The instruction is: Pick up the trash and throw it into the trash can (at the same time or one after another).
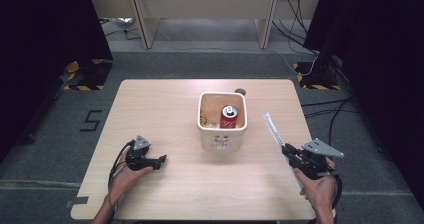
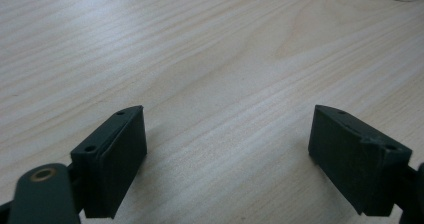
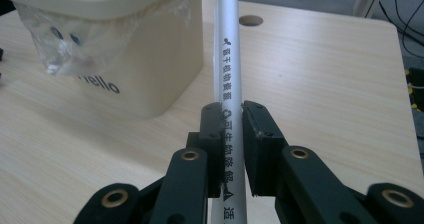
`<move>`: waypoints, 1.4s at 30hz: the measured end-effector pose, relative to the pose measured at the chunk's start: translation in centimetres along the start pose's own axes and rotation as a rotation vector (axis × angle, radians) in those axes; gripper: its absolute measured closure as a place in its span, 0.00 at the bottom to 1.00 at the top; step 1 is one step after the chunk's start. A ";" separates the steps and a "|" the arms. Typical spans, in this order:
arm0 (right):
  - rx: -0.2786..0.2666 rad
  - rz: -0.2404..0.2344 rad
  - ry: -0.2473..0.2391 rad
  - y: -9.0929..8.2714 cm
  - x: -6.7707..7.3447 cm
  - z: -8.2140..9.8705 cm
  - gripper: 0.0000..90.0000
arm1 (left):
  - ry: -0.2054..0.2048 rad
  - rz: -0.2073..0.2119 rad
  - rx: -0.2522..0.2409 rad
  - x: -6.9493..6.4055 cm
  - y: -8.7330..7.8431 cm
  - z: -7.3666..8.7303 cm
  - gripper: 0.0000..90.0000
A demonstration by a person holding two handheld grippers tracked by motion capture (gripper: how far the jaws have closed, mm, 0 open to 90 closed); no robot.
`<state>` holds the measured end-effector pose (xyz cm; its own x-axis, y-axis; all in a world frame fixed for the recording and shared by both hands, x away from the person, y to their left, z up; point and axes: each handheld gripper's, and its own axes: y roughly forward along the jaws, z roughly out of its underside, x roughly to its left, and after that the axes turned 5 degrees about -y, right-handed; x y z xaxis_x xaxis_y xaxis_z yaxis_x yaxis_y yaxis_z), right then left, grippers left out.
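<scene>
Light wooden desk [image 1: 165, 109], with a cream square bin [image 1: 222, 128] standing near its middle. Inside the bin, an upright red can [image 1: 229, 117] with a silver top; brand on it too small to read. On the bin's near wall, a crumpled clear plastic film [image 3: 75, 44] draped over the rim, and the dark printed word "hello" [image 3: 102, 84] partly covered by it.

Right gripper [image 1: 290, 150] at the desk's right edge, held in the right hand [image 1: 316, 186], fingers [image 3: 260, 134] pinching a white paper-wrapped straw [image 3: 229, 84] pointing up and away toward the bin. Dark printed characters along the wrapper, apparently Chinese, with a small round symbol and a triangle mark; not legible enough to transcribe.

Left gripper [image 1: 161, 160] low over the desk's left front, held in the left hand [image 1: 127, 174], fingers [image 2: 117, 154] spread wide over bare wood.
</scene>
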<state>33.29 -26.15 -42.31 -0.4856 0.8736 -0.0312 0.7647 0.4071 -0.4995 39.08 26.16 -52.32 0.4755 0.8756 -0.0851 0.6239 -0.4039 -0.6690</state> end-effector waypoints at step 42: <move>-0.120 -0.338 -0.153 8.7 8.0 -17.6 0.88 | 0.001 0.000 0.000 0.0 0.0 0.0 0.17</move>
<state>43.55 -10.91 -31.69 -0.7689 0.6392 -0.0154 0.5909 0.7013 -0.3988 39.11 26.18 -52.32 0.4762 0.8753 -0.0847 0.6240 -0.4042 -0.6687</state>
